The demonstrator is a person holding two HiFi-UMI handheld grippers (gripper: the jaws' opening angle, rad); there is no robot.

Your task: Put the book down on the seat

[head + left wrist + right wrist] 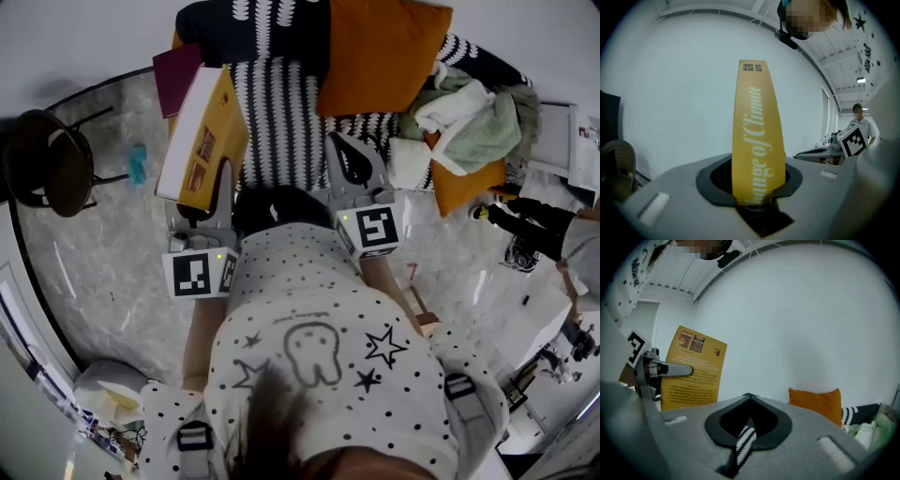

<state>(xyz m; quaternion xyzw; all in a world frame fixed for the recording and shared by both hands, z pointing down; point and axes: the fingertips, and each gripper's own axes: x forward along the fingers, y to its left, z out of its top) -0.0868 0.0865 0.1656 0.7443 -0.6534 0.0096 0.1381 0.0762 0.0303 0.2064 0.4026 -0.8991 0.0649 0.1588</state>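
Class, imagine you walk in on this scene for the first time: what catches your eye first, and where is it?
The tall yellow book stands out, held upright in the left gripper over the left edge of the black-and-white striped seat. Next comes the orange cushion on the seat, at the top of the head view, with a heap of pale clothes to its right.

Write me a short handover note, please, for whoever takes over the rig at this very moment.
Left gripper: shut on the yellow book, which it holds upright, off the seat.
Right gripper: jaws together, holding nothing, over the seat's striped cover.
Done: book is in hand, at the seat's left end.
Left: lay the book flat on the seat, clear of the orange cushion, then open the left jaws and withdraw.
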